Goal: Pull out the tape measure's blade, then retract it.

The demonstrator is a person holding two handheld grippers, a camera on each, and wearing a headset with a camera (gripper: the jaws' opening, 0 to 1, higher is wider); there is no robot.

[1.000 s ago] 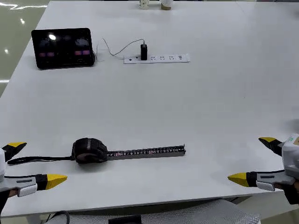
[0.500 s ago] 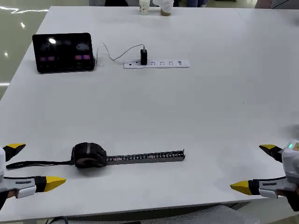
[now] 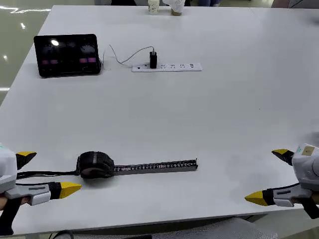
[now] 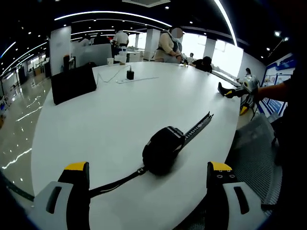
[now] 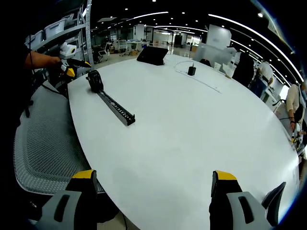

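Two agape: left tongs [image 3: 50, 172], right tongs [image 3: 265, 175] | rounded black tape measure [image 3: 94, 165] | flat blade [image 3: 155, 166]

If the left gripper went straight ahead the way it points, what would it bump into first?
Most likely the black strap, which lies between the open jaws of the left gripper. Right behind it comes the tape measure's case. Height is hard to judge here, so the gripper might pass just above the strap.

The table [image 3: 214, 114] is white and smooth with a faint sheen. On the table, the tape measure case [image 3: 94, 165] is black matt plastic — its blade [image 3: 154, 166] dark, low-gloss. At the table's far-left corner, the tablet [image 3: 66, 54] screen is glossy.
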